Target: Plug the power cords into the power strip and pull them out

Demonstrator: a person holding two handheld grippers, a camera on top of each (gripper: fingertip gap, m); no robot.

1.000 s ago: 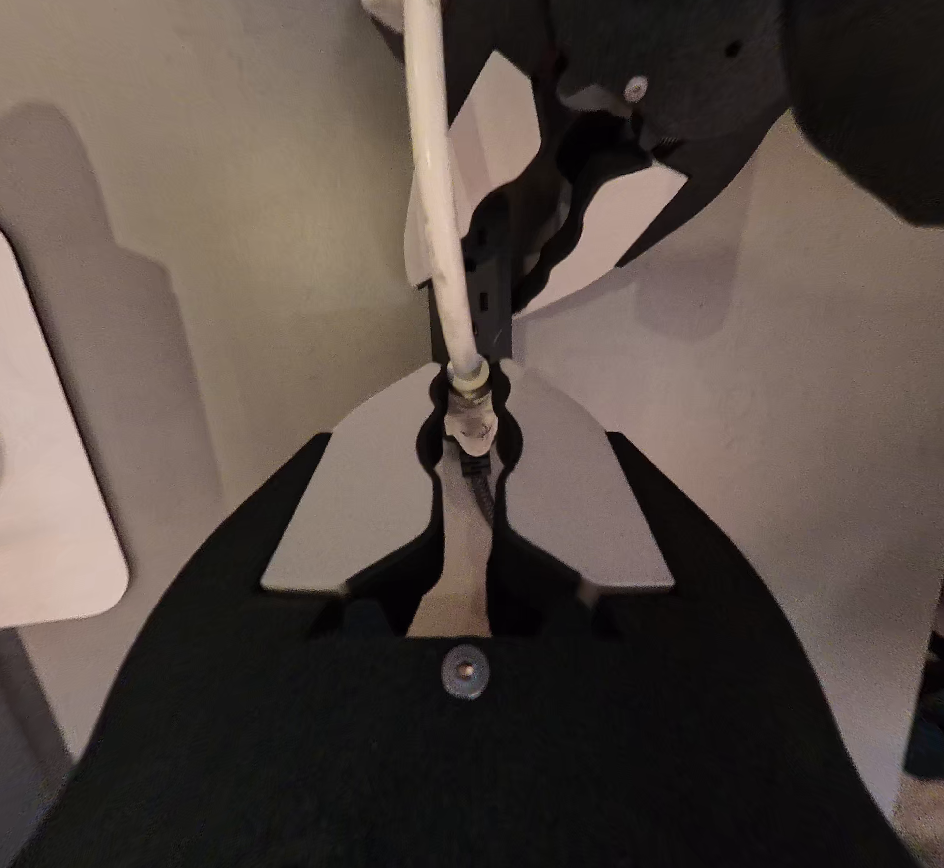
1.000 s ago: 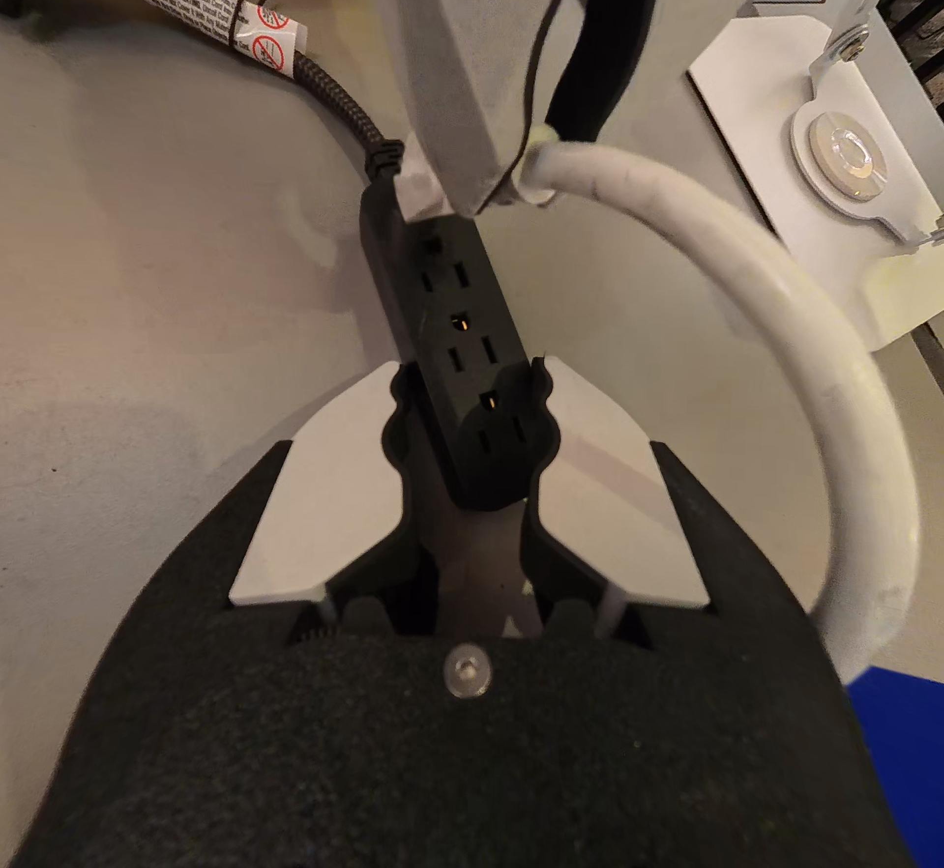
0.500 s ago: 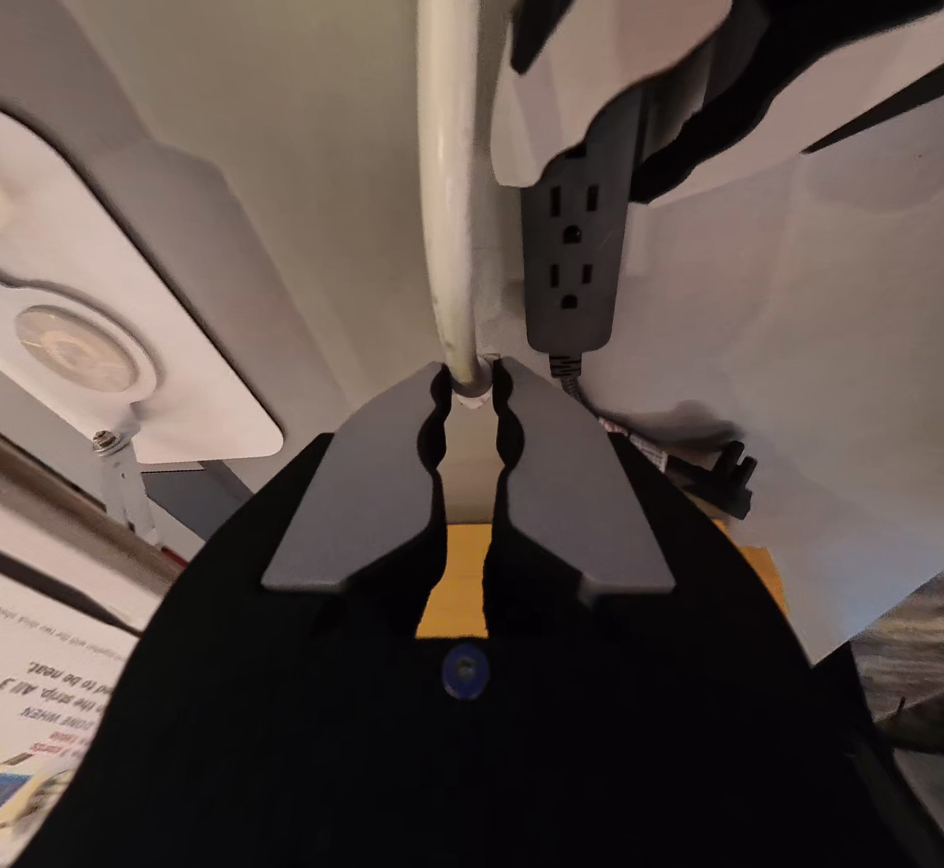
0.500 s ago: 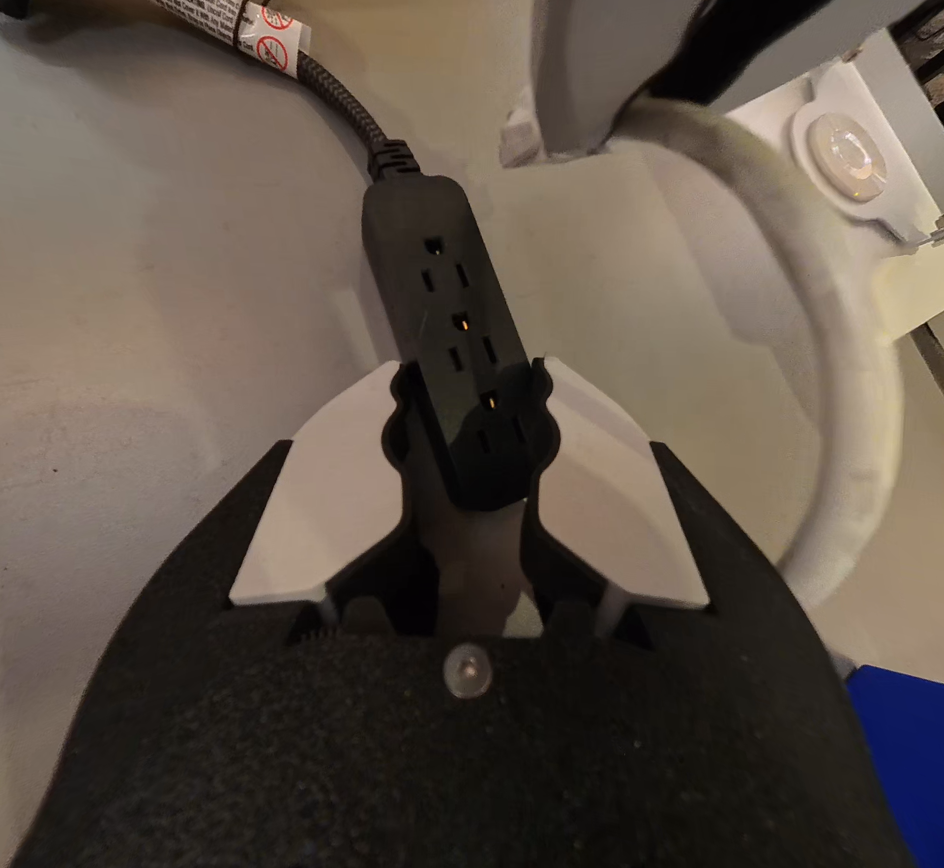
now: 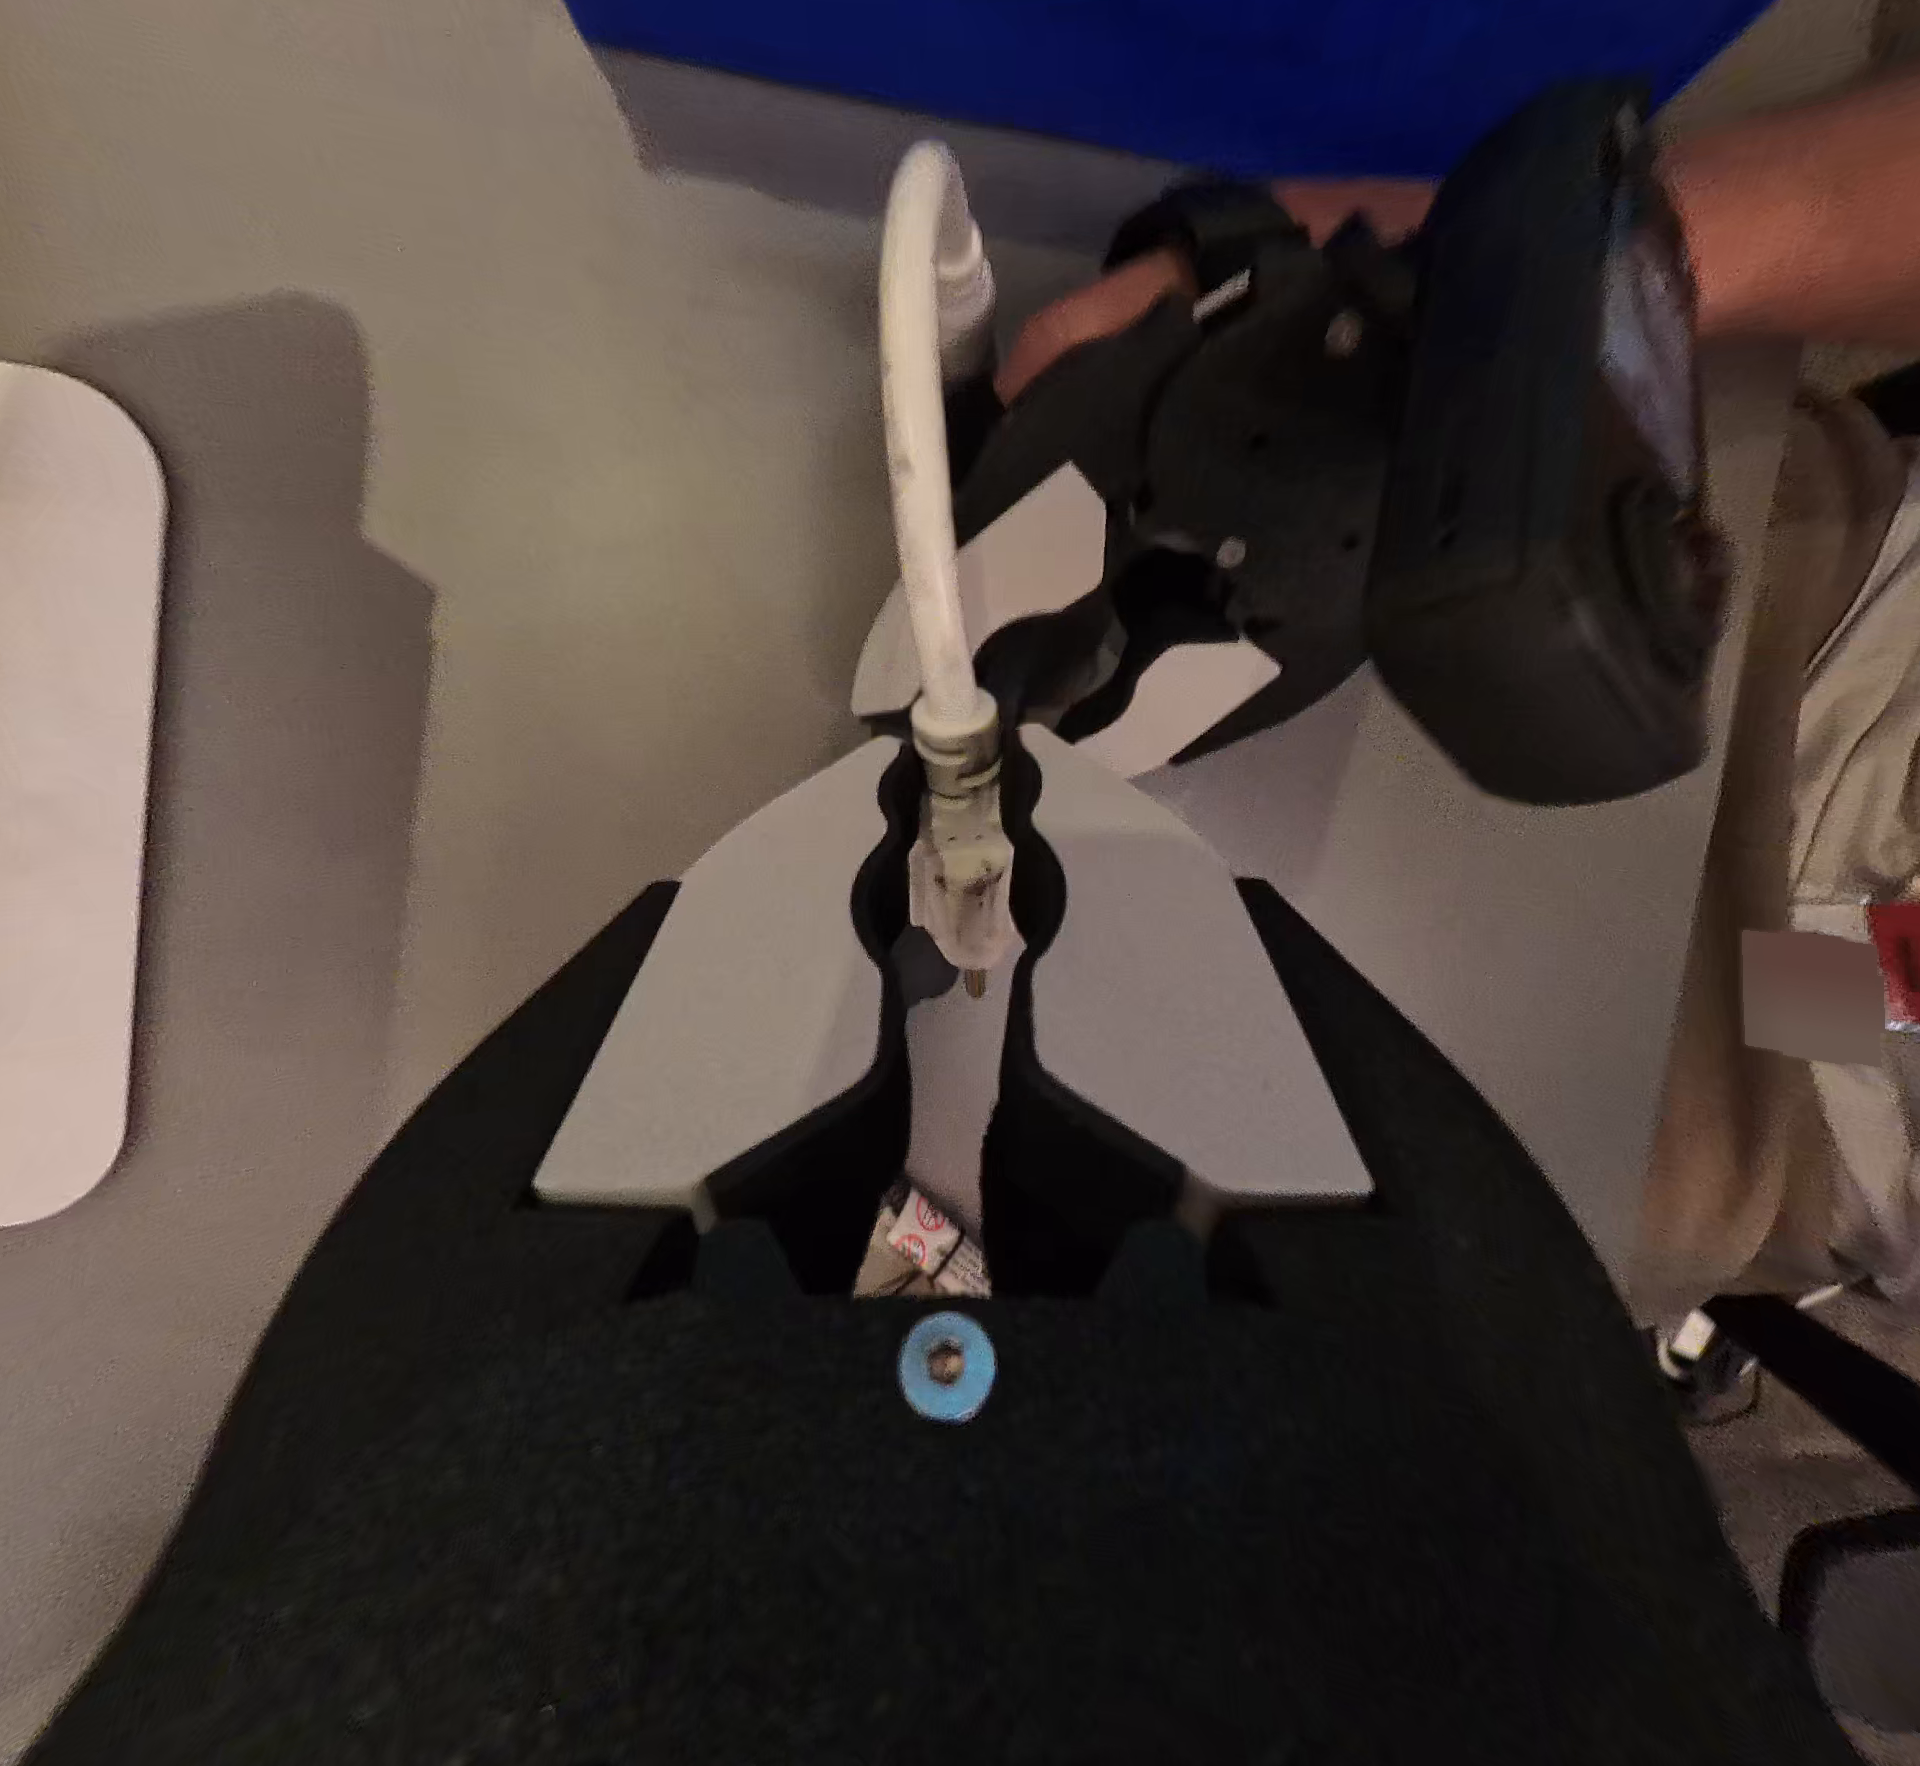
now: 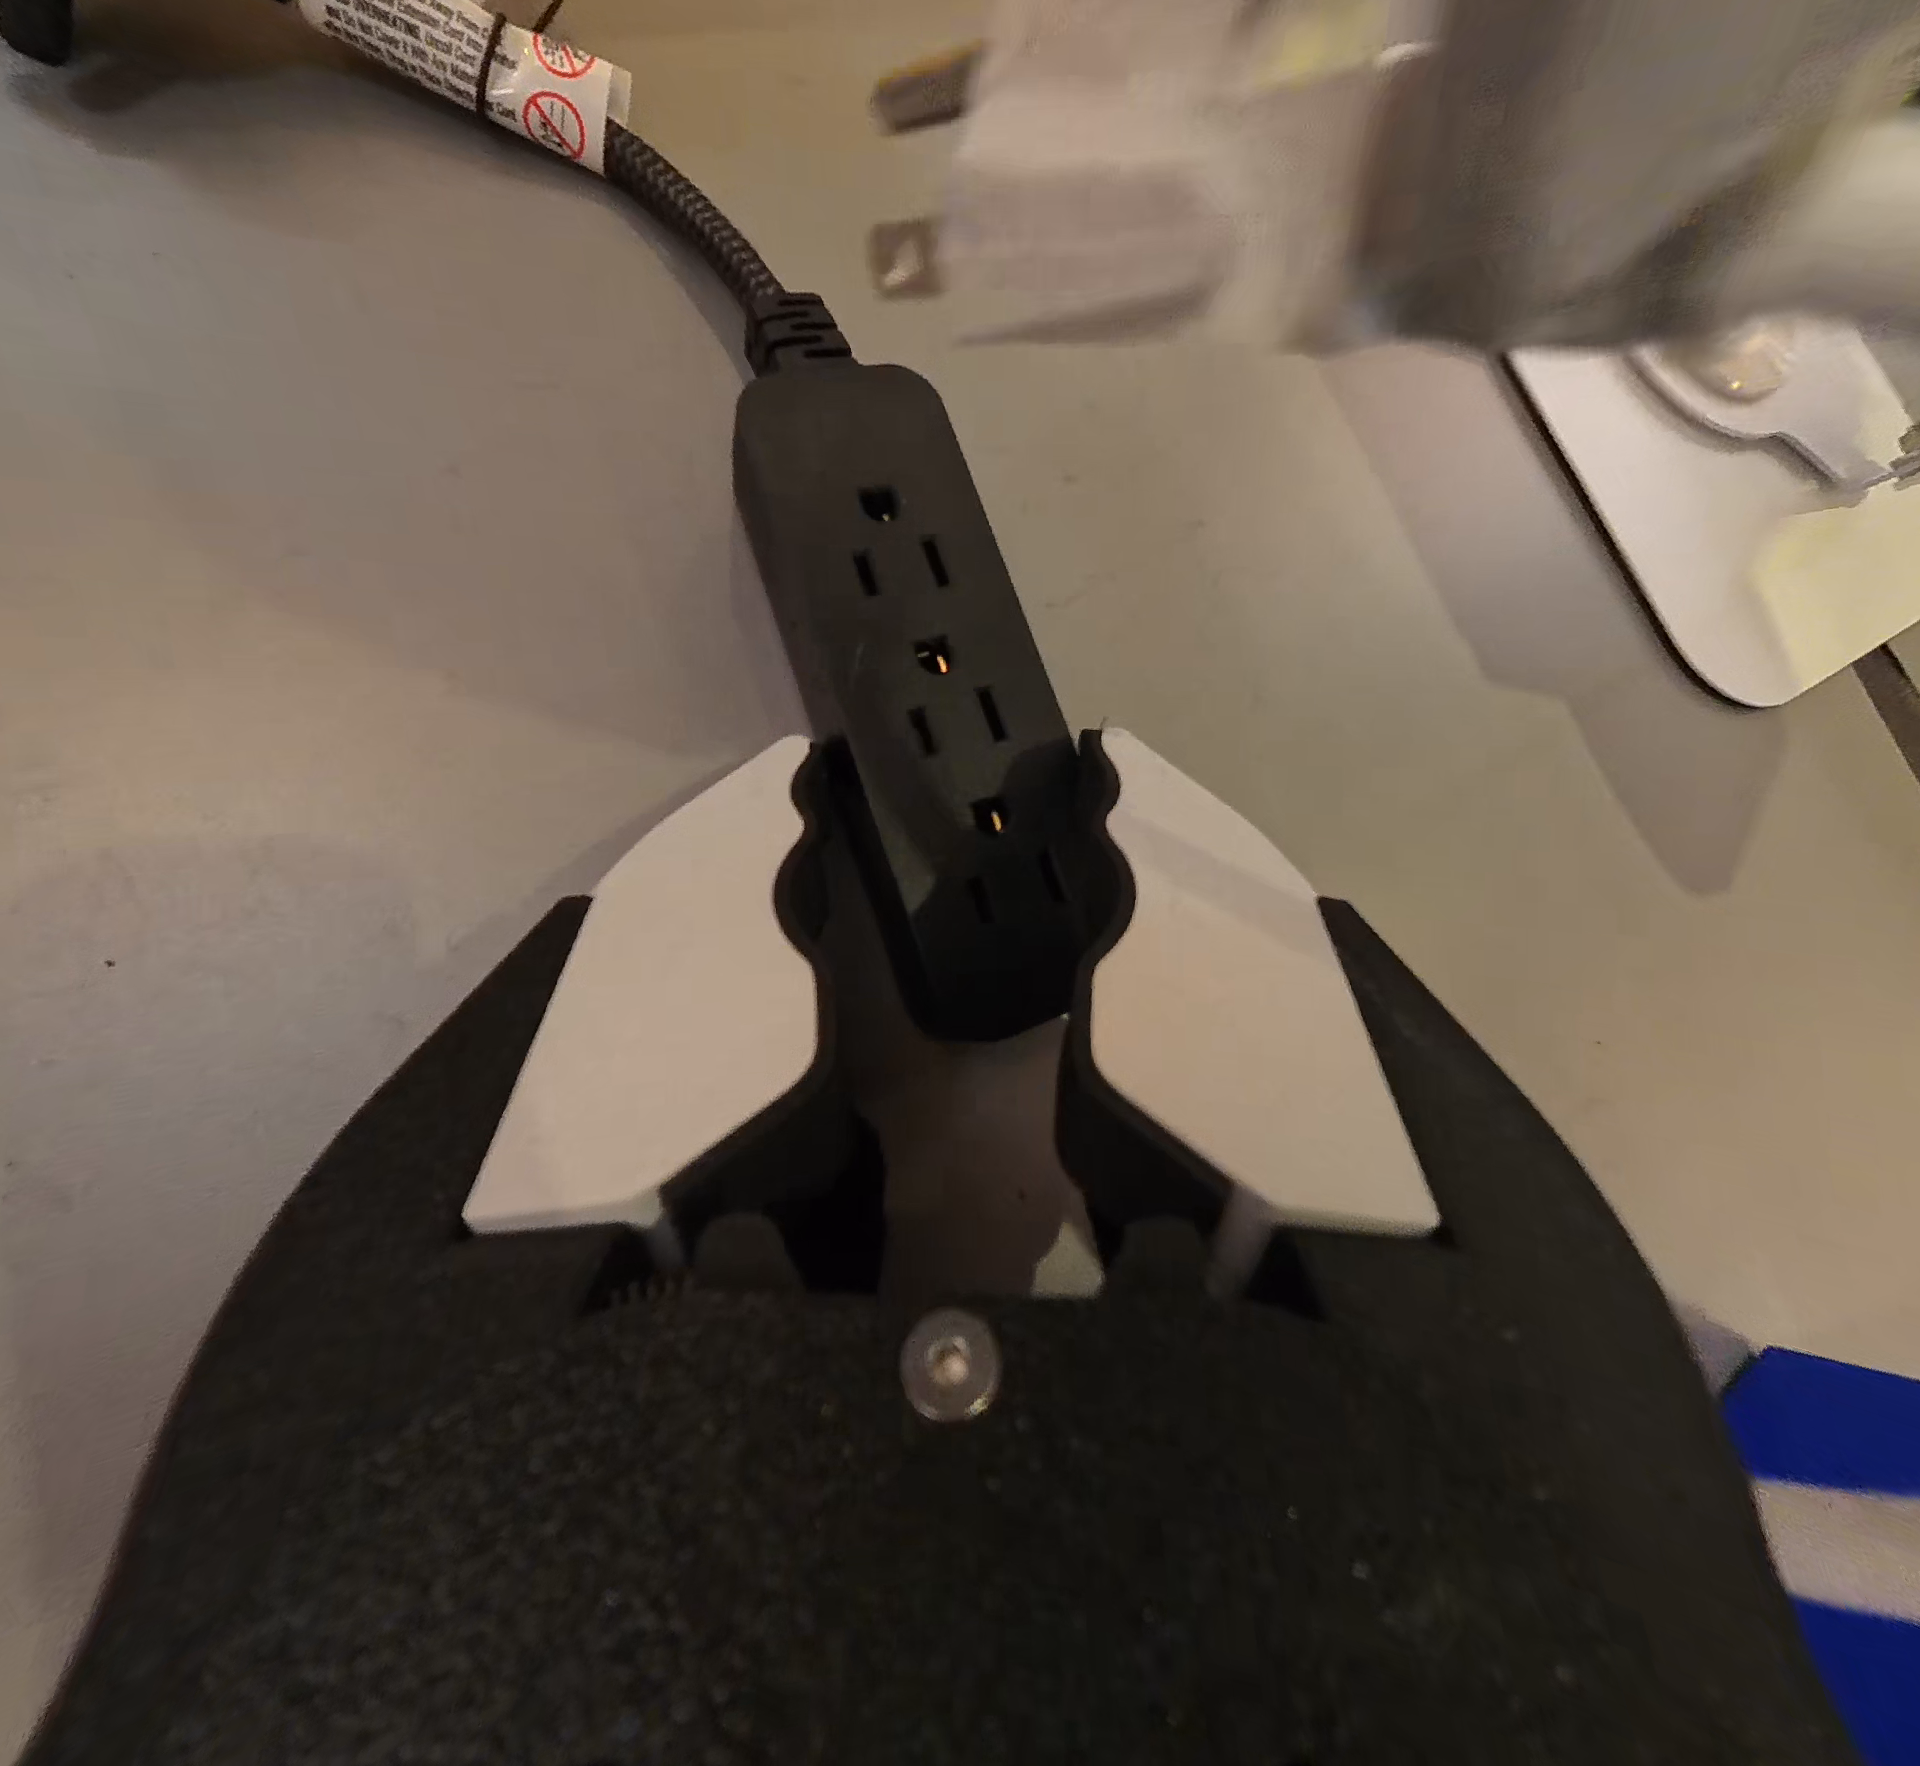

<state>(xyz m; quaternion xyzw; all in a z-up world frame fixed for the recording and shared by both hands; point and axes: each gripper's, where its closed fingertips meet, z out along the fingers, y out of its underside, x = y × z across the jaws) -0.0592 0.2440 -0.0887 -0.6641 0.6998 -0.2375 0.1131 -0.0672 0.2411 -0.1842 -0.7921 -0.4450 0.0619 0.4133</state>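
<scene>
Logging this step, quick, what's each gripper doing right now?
Left gripper: closed on the white plug, clear of the sockets.
Right gripper: closed on the black power strip.

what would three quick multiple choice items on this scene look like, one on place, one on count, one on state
1. Where does the power strip sit?
A. inside a blue bin
B. between the right gripper's fingers, on the table
C. hanging from a wall hook

2. How many outlets show on the strip's face?
A. one
B. three
C. six

3. What state is the white plug in?
A. held by the left gripper, out of the strip
B. seated in the outlet nearest the braided cord
C. lying loose on the table

Answers:
1 B: in the right wrist view, the strip's near end lies between the two fingers.
2 B: three sets of slots run along its face, all empty.
3 A: the left fingers clamp the plug, and its bare prongs show in both views.
</scene>
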